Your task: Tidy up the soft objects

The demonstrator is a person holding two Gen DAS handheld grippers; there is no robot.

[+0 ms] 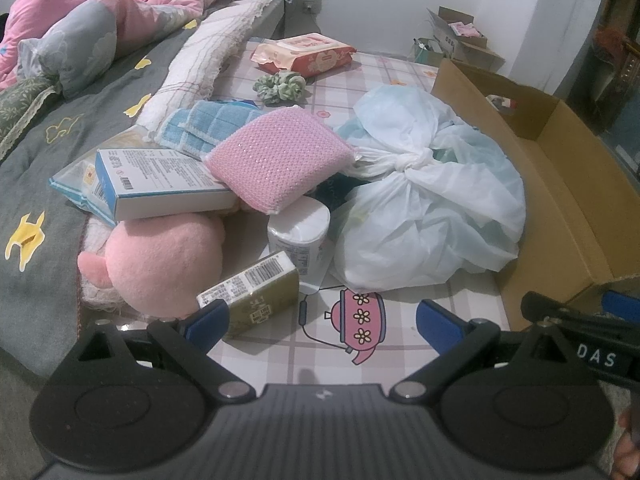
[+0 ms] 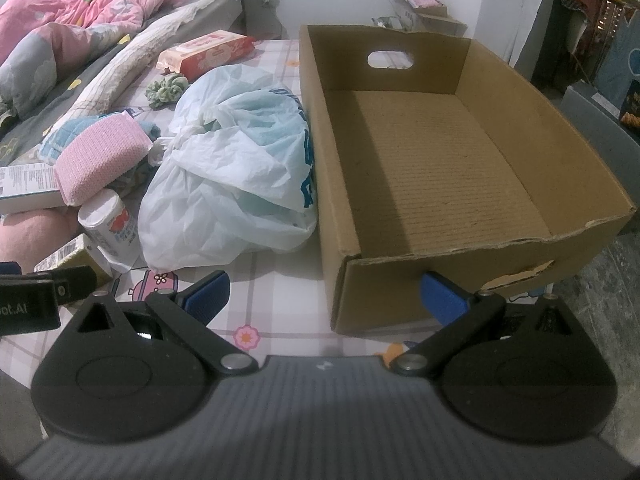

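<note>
A heap of things lies on the patterned table: a pink sponge, a pink plush toy, a blue cloth, a green scrunchie, and a knotted white plastic bag. An empty cardboard box stands to the right of the bag. My left gripper is open just before the heap, holding nothing. My right gripper is open in front of the box's near wall, also empty.
Hard items sit in the heap: a white-blue carton, an olive box, a white canister. A wipes pack lies at the back. A bed with a pink quilt borders the left. Open boxes stand by the wall.
</note>
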